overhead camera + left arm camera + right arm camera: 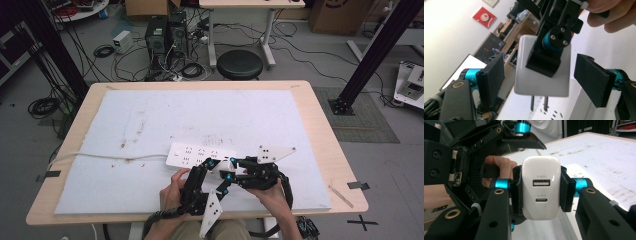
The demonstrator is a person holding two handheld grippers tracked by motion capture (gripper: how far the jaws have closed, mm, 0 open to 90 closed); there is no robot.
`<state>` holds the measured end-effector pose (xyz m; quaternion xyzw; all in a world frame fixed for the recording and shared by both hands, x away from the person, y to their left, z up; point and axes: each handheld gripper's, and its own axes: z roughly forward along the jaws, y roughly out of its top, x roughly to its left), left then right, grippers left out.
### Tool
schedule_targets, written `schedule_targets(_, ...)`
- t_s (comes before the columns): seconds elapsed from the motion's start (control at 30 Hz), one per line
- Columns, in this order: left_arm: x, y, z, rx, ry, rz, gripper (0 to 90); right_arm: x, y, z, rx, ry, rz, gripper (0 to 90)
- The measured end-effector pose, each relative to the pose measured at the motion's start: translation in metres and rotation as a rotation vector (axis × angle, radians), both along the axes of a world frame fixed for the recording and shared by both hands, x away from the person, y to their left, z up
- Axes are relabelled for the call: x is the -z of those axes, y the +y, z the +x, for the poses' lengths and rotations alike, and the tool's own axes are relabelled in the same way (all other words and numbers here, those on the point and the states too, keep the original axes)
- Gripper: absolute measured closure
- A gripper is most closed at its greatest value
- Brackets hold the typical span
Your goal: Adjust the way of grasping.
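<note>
White, rounded plastic USB wall charger (541, 187): clamped between my right gripper's (541, 191) two black pads, one on each narrow side, port face toward that gripper's camera. Both ports legible, USB-A above USB-C. In the left gripper view the same charger (544, 80) hangs in the air with its two metal prongs (539, 102) pointing down, just above the white multi-socket power strip (584, 107).

My left gripper (540, 77): jaws wide, one pad on either side of the charger, neither touching it. It holds nothing.

Step in hand, as I judge it: either a handover to the left gripper or the approach to plugging in. Prongs not yet in any socket. Next move calls for lining the prongs up square over a two-slot outlet and pressing straight down; a tilt would jam them. The free left jaws could steady the strip.

From above: strip (197, 154) lies flat near the table's front, its white cord (107, 156) running off to the left. Both grippers meet just in front of it.

Surface: white foam mat (165, 115), scuffed and stained, on a light wooden table (327, 145).

Room: round black stool (240, 64) beyond the far edge, cables on a grey floor.
</note>
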<state>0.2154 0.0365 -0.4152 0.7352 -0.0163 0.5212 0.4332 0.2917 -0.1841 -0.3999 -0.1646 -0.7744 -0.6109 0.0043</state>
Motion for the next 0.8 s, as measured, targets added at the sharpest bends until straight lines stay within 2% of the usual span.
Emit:
schedule_targets(0.1, -0.002, 0.006, 0.001, 0.015, 0.064, -0.045, 24.9, -0.001, -0.002, 0.0, 0.018, 0.003, 0.002, 63.1)
schedule_targets(0.13, -0.002, 0.006, 0.001, 0.015, 0.064, -0.045, 24.9, -0.001, -0.002, 0.0, 0.018, 0.003, 0.002, 63.1)
schedule_targets(0.17, -0.005, 0.014, 0.004, 0.037, 0.124, -0.094, 24.9, -0.001, -0.003, 0.001, 0.022, 0.006, 0.004, 63.1)
schedule_targets(0.3, -0.009, 0.027, 0.007, 0.053, 0.201, -0.165, 24.8, -0.002, -0.007, 0.001, 0.04, -0.006, 0.012, 63.1)
schedule_targets(0.33, -0.009, 0.027, 0.007, 0.053, 0.201, -0.165, 24.8, -0.002, -0.007, 0.001, 0.04, -0.006, 0.012, 63.1)
schedule_targets(0.37, -0.011, 0.033, 0.008, 0.066, 0.238, -0.185, 24.8, -0.002, -0.008, 0.001, 0.043, -0.007, 0.014, 63.1)
schedule_targets(0.4, -0.012, 0.037, 0.008, 0.073, 0.257, -0.2, 24.9, -0.003, -0.009, 0.002, 0.052, -0.011, 0.014, 63.0)
schedule_targets(0.53, -0.016, 0.055, 0.011, 0.088, 0.342, -0.304, 24.8, -0.005, -0.013, 0.003, 0.068, -0.013, 0.016, 63.0)
schedule_targets(0.67, -0.016, 0.072, 0.021, 0.06, 0.442, -0.381, 24.6, -0.007, -0.013, 0.0, 0.077, -0.023, -0.002, 63.0)
schedule_targets(0.73, -0.014, 0.082, 0.027, 0.041, 0.49, -0.399, 23.0, -0.007, -0.014, -0.001, 0.082, -0.032, -0.003, 63.1)
schedule_targets(0.8, -0.014, 0.082, 0.027, 0.041, 0.49, -0.399, 22.9, -0.007, -0.014, -0.001, 0.087, -0.032, -0.002, 63.1)
